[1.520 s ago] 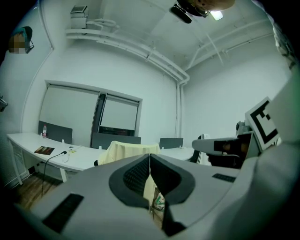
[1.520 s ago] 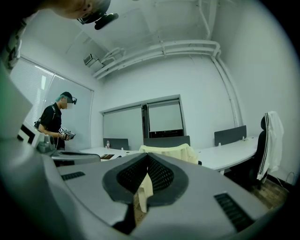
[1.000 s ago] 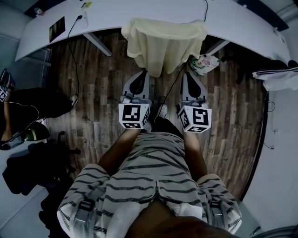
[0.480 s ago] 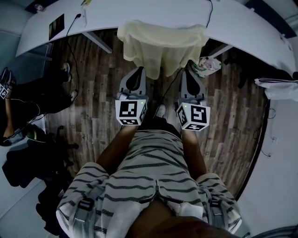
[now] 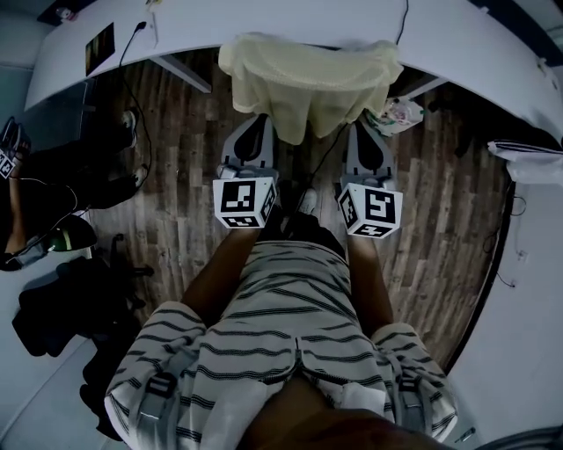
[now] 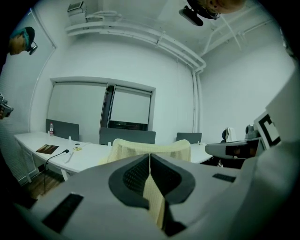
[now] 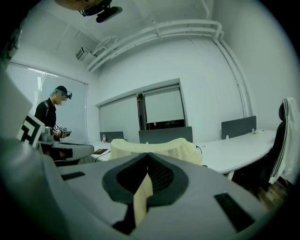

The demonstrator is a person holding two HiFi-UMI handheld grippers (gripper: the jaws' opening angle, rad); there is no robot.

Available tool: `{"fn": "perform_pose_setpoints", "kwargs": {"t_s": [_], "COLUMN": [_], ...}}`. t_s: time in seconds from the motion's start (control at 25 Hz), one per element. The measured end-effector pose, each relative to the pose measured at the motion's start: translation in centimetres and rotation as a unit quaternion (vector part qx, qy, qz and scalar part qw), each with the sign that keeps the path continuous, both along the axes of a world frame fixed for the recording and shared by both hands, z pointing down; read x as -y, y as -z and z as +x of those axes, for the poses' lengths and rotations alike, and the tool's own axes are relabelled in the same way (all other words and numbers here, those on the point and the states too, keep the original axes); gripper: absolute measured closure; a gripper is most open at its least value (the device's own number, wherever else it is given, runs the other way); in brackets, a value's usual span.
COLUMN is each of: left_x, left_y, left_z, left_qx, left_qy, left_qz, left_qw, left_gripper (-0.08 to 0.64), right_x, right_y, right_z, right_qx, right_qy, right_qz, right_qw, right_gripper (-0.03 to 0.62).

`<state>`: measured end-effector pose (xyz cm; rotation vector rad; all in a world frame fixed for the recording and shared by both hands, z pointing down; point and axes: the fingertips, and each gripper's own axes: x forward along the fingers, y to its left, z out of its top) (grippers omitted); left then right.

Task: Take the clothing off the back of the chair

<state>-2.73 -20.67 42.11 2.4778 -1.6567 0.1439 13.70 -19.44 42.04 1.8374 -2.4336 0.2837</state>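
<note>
Clothing [image 5: 308, 79], a pale yellow garment, hangs draped over the chair back, which it hides. It sits at far centre, against the near edge of the white tabletop [image 5: 264, 22]. The step in hand appears to be the approach, with no grasp made yet. The next move calls for opening both claws, closing them on the cloth, then lifting it up and clear. Left claw [image 6: 149, 157] and right claw [image 7: 147, 155] are fully closed and hold nothing. The garment shows beyond their tips, apparently untouched.
</note>
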Motion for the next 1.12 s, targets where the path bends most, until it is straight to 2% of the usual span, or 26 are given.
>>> {"fn": "perform_pose_setpoints", "kwargs": {"t_s": [0.28,0.72,1.12], "left_x": [2.1,4.7,6.1], "left_y": [-1.2,-2.2,-3.1], "left_z": [-0.7,-1.4,-1.8], "left_qx": [0.012,0.005,0.008], "left_qy": [-0.02,-0.038,-0.04], "left_qz": [0.0,-0.015,-0.018], "left_qw": [0.9997,0.9992,0.999], "left_gripper": [0.534,0.534,0.53], "right_x": [1.4,3.9,5.0], "right_y": [-1.3,-2.4,-3.2], "right_z": [-0.3,0.2,0.3], "right_qx": [0.001,-0.005,-0.002], "right_qy": [-0.01,-0.042,-0.052], "right_qz": [-0.005,-0.016,-0.023], "right_qw": [1.0,0.999,0.998], "right_gripper": [0.572,0.572,0.566]}}
